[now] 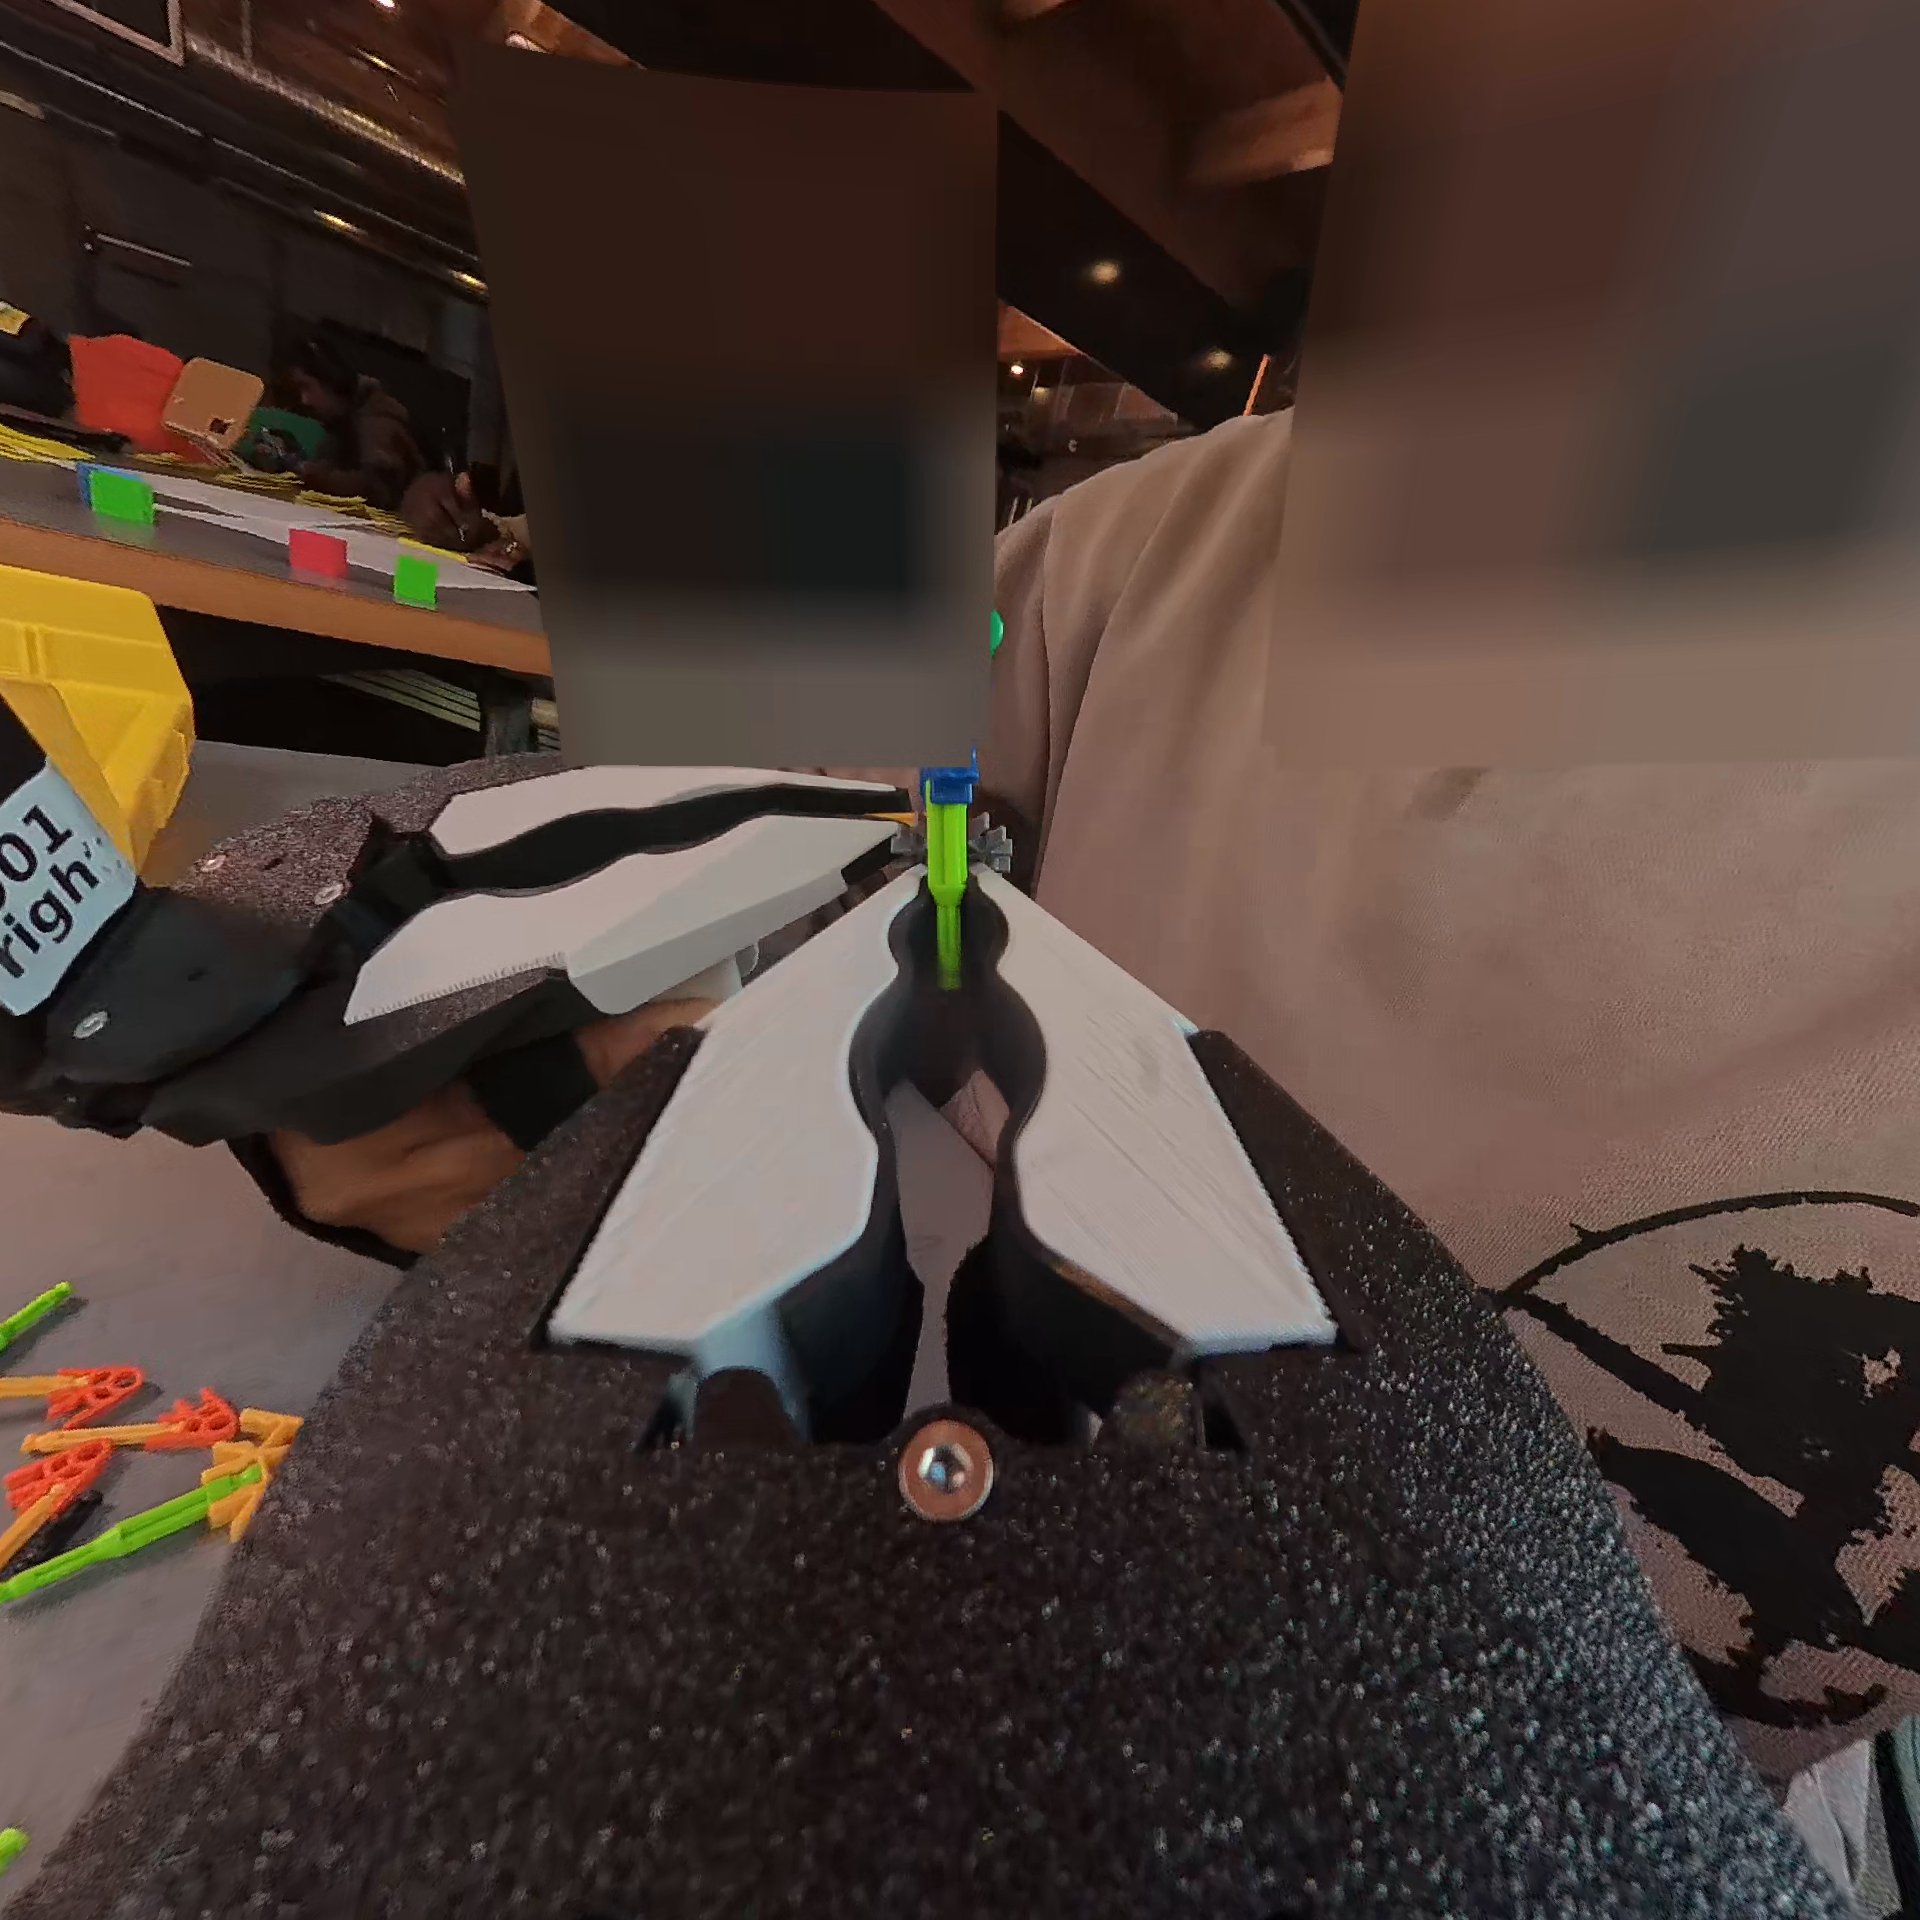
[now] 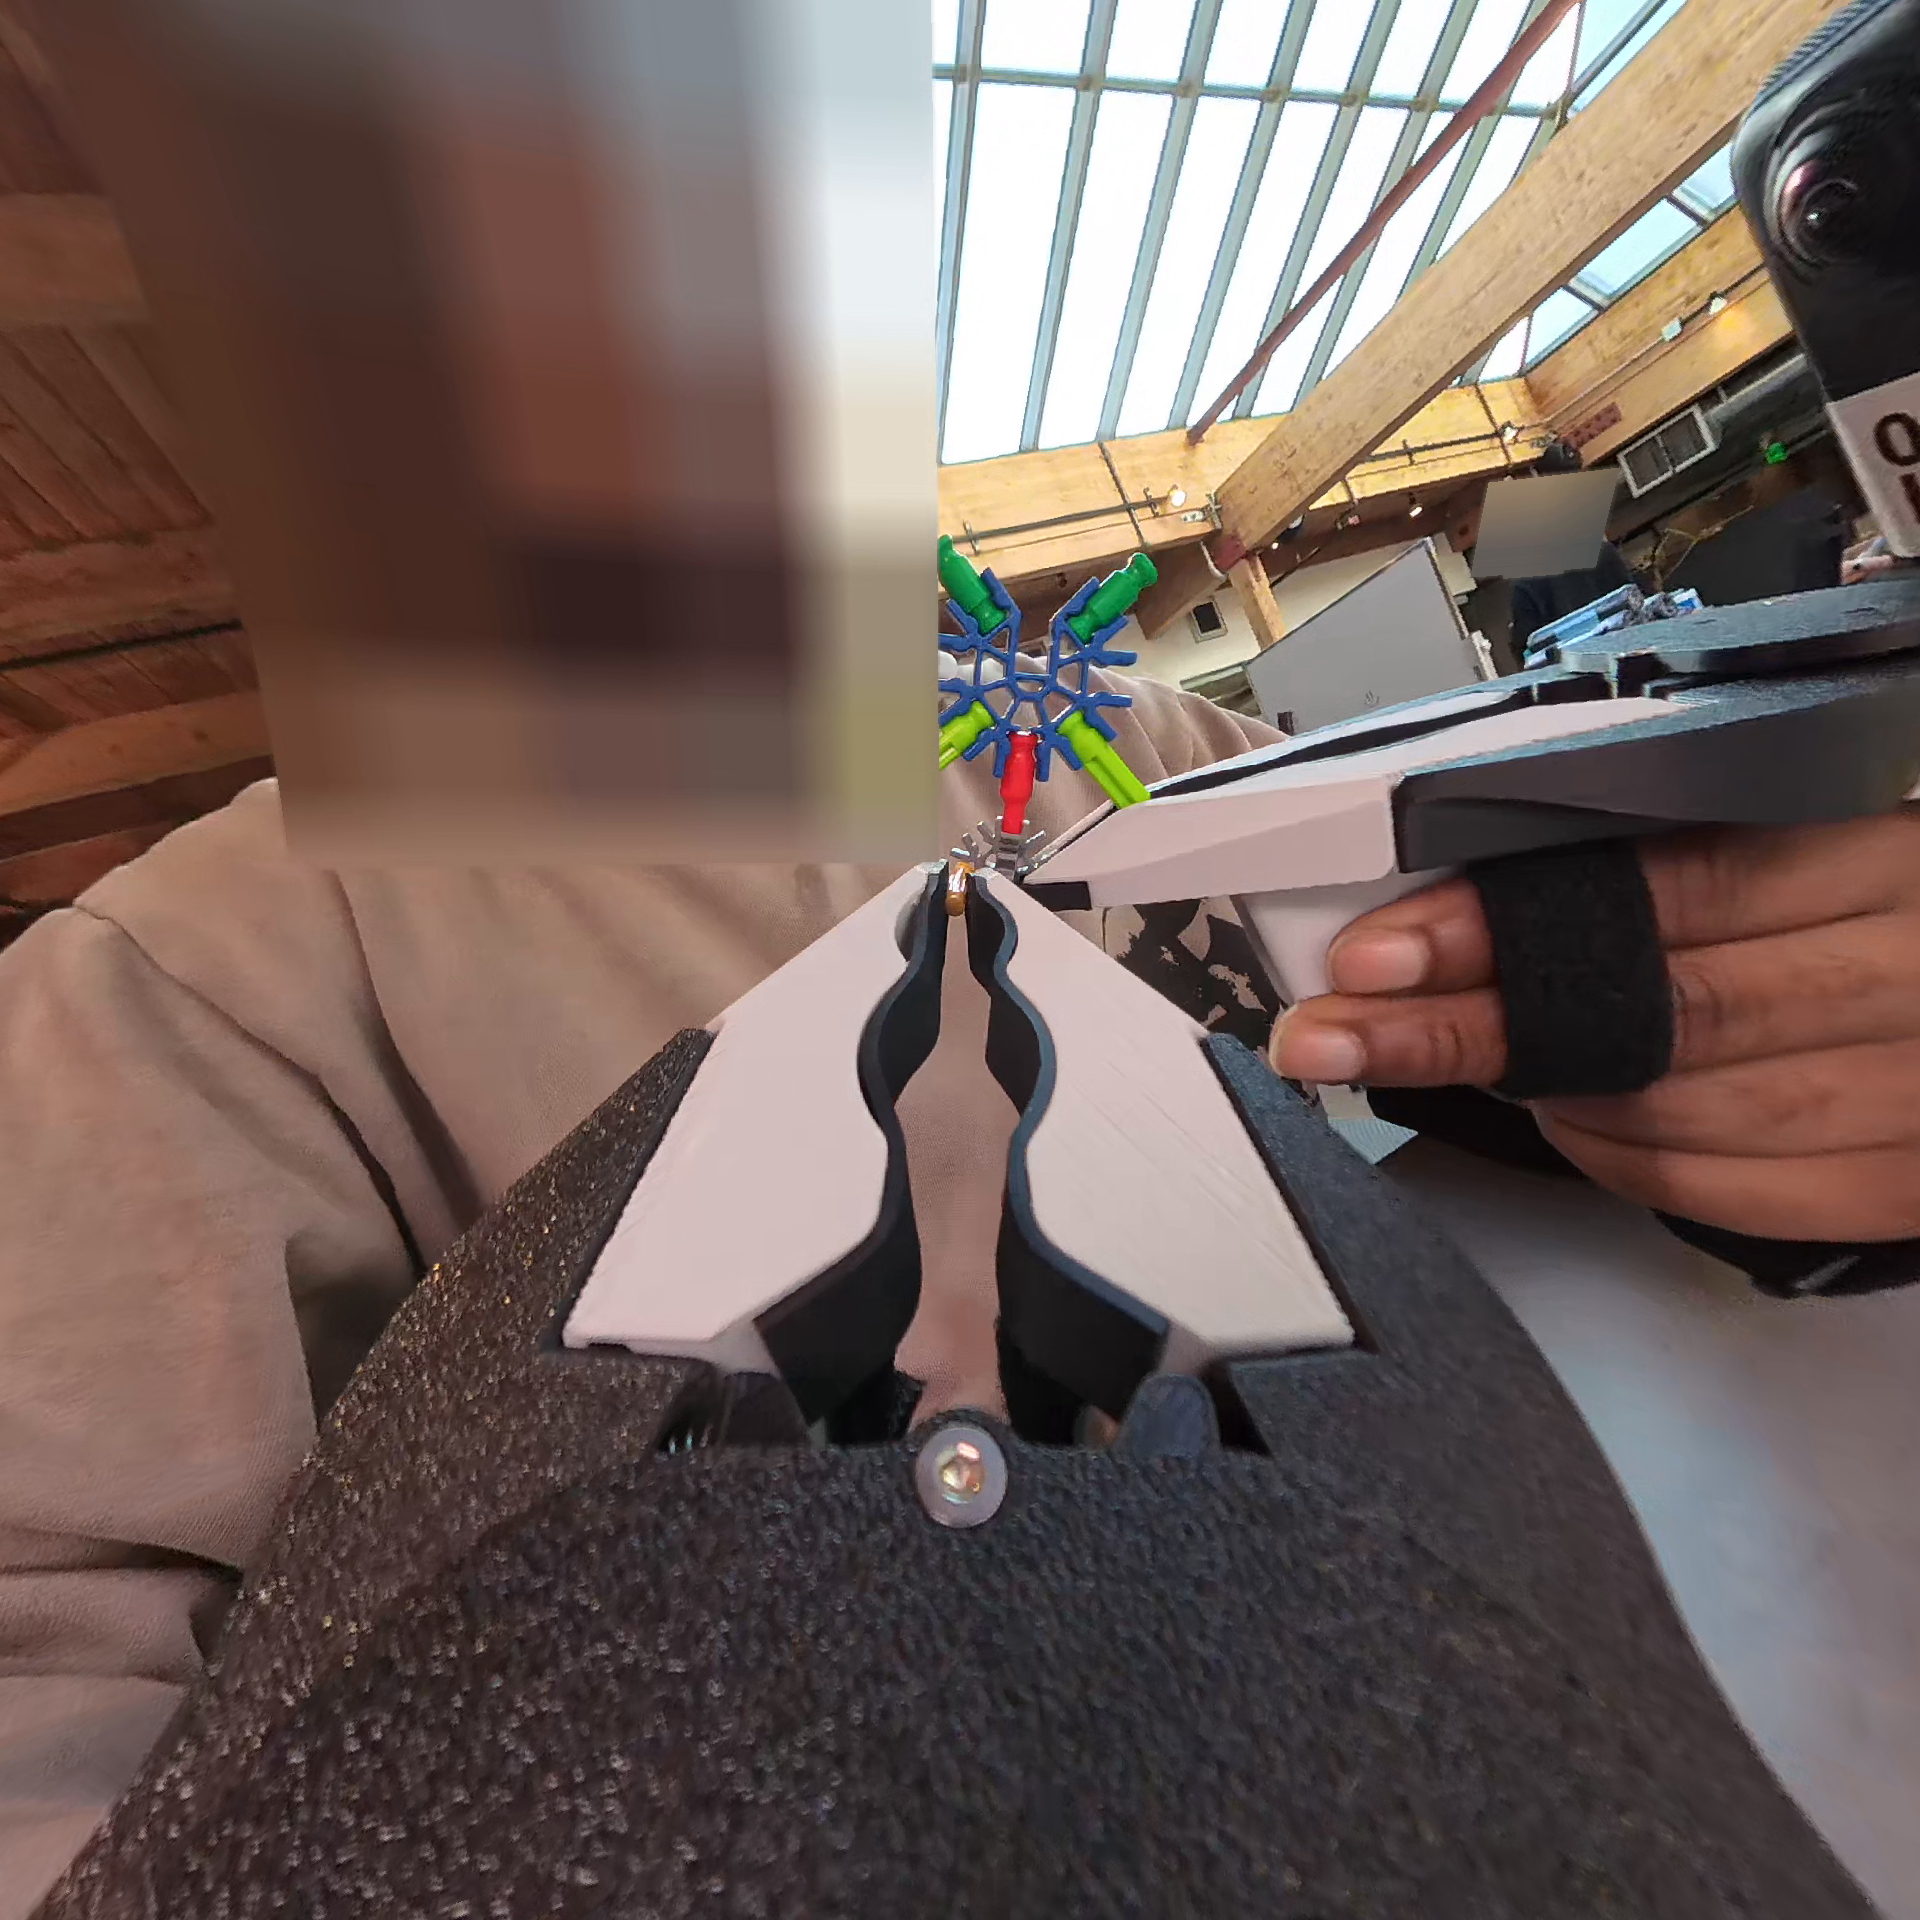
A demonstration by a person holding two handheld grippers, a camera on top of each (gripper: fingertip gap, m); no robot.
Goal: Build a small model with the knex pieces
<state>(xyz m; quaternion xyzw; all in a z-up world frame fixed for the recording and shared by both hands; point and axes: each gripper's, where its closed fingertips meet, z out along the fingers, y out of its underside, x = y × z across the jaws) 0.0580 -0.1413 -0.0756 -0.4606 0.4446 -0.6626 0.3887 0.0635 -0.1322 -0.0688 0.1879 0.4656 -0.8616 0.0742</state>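
My left gripper (image 1: 948, 902) is shut on a light green rod (image 1: 948, 873) plugged into a blue snowflake connector (image 1: 951, 784). The right wrist view shows the whole held-up assembly. The blue connector (image 2: 1023, 686) carries two dark green rods (image 2: 1112, 597), two light green rods (image 2: 1101, 758) and a red rod (image 2: 1018, 769). The red rod runs down to a grey connector (image 2: 1003, 847). My right gripper (image 2: 957, 896) is shut on a short tan rod (image 2: 957, 891) at that grey connector. The left gripper (image 2: 1091, 836) enters from the right, and the right gripper (image 1: 899, 821) from the left.
A person in a beige sweatshirt (image 1: 1351, 987) is close behind the assembly. Loose orange, yellow and green rods and connectors (image 1: 135, 1455) lie on the grey table at lower left. A yellow bin (image 1: 94, 686) stands at the left, and a far table holds coloured blocks (image 1: 317, 551). Less than 4 cm separates the two grippers' tips.
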